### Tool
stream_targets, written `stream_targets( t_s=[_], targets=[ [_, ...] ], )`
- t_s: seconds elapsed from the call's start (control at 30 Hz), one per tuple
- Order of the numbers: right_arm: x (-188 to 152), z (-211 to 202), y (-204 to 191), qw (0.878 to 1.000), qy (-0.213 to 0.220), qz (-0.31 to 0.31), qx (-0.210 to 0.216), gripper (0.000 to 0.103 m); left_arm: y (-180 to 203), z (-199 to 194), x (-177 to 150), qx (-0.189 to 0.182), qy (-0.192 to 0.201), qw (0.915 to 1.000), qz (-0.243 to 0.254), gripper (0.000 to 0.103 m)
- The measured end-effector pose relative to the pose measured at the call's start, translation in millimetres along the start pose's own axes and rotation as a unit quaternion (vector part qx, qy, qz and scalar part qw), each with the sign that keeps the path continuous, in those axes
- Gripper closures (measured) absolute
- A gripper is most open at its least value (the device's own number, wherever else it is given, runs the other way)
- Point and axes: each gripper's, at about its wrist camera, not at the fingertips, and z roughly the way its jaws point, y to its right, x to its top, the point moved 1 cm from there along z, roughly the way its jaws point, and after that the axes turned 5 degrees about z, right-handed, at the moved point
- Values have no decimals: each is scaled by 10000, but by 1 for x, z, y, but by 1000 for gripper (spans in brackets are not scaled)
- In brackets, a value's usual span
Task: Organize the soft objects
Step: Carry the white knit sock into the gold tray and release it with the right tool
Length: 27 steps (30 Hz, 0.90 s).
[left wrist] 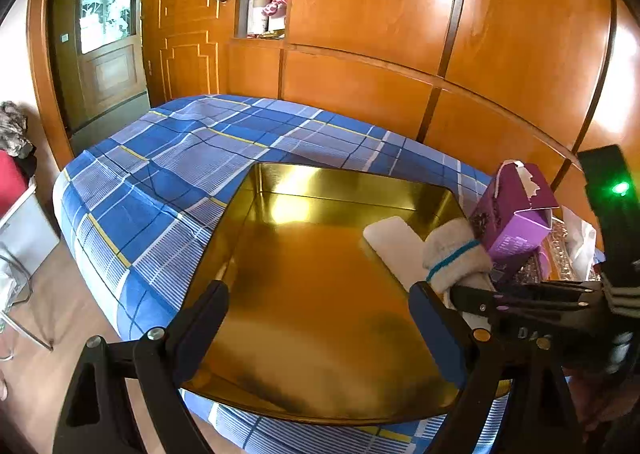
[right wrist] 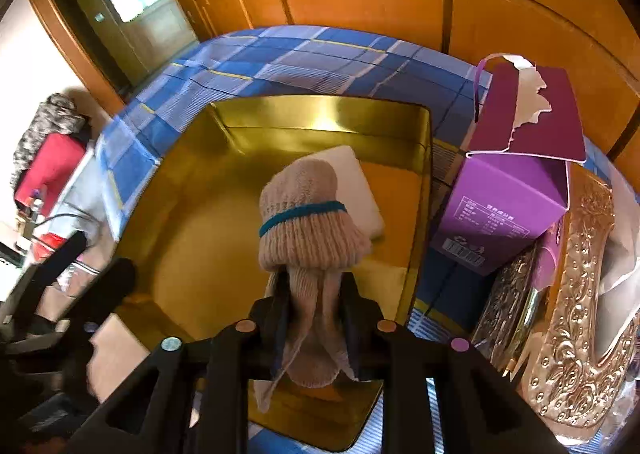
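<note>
A shiny gold tray [left wrist: 352, 178] [right wrist: 320, 114] lies on the blue plaid bed [left wrist: 180, 158]. A white foam pad [left wrist: 394, 238] [right wrist: 360, 182] rests in its far right part. My right gripper [right wrist: 314, 282] is shut on a beige knit glove [right wrist: 308, 222] with a teal band. The glove hangs over the tray, its cuff end just above or on the pad; I cannot tell if they touch. In the left wrist view the glove [left wrist: 456, 250] and the right gripper [left wrist: 460, 294] come in from the right. My left gripper [left wrist: 318, 288] stands open above the tray's near part, holding nothing.
A torn purple carton [left wrist: 516, 214] [right wrist: 504, 206] stands right of the tray, with an ornate gold box [right wrist: 580, 294] and plastic wrap beside it. Wooden wardrobe panels rise behind the bed. At the left are the floor, a door and some clutter.
</note>
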Motion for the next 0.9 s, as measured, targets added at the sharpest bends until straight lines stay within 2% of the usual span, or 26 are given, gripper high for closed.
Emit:
stream_targets(
  t_s=[0.1,0.27,0.5,0.9],
  targets=[
    [0,7,1,9999,-12,81,-80,68,-1,-2,0,8,34,10000,-14,11],
    [-4,6,2,9996,99,7,-281,59,0,-4,0,41,86,9999,41,11],
    [-12,-12,7,9989,357,202,-207,59,5,-6,-1,10,107,9999,96,11],
    [-39,-70,7,9875,1493,83,-489,59,22,-13,-3,-150,170,9993,313,11]
  ],
)
